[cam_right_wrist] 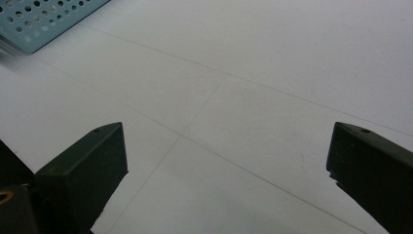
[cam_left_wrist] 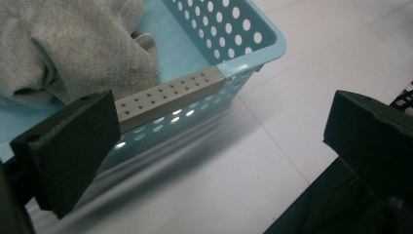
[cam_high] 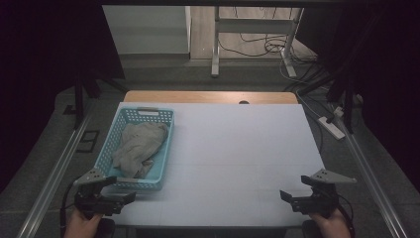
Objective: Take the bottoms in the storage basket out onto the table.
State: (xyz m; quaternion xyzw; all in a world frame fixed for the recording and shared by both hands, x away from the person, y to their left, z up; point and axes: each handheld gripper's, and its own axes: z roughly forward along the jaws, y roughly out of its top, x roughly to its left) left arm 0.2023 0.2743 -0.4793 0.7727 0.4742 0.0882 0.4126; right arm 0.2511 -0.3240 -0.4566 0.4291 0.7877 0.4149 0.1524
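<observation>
A: From the high view, where does the work lie?

B: In the light blue perforated basket (cam_high: 164, 135) at the left side of the white desk (cam_high: 237, 148). A crumpled grey cloth (cam_high: 138, 148) lies inside it. The basket's long axis runs away from the person, and the cloth stretches along that same line, from the far right of the basket's floor to the near left.

A: Which hand is nearer?

B: The left hand-held gripper (cam_high: 110, 196), by far. It hovers at the basket's near left corner, jaws spread and holding nothing. The right hand-held gripper (cam_high: 292, 198) sits well to the right of the basket, with bare desk between them, also spread and empty.

A: And the left gripper view?

B: The basket's grey studded handle strip (cam_left_wrist: 170, 99) lies between the two black jaws, closer to the left one. The cloth (cam_left_wrist: 78, 48) is up and beyond that rim, so I judge the reach must rise over the basket's near wall (cam_left_wrist: 195, 114) before it drops onto the fabric.

A: The right gripper view?

B: Bare desk (cam_right_wrist: 253, 97) between wide-apart jaws, with a corner of the basket (cam_right_wrist: 44, 19) far off at upper left. To the right of the basket there is ample open room for laying the cloth out.
</observation>
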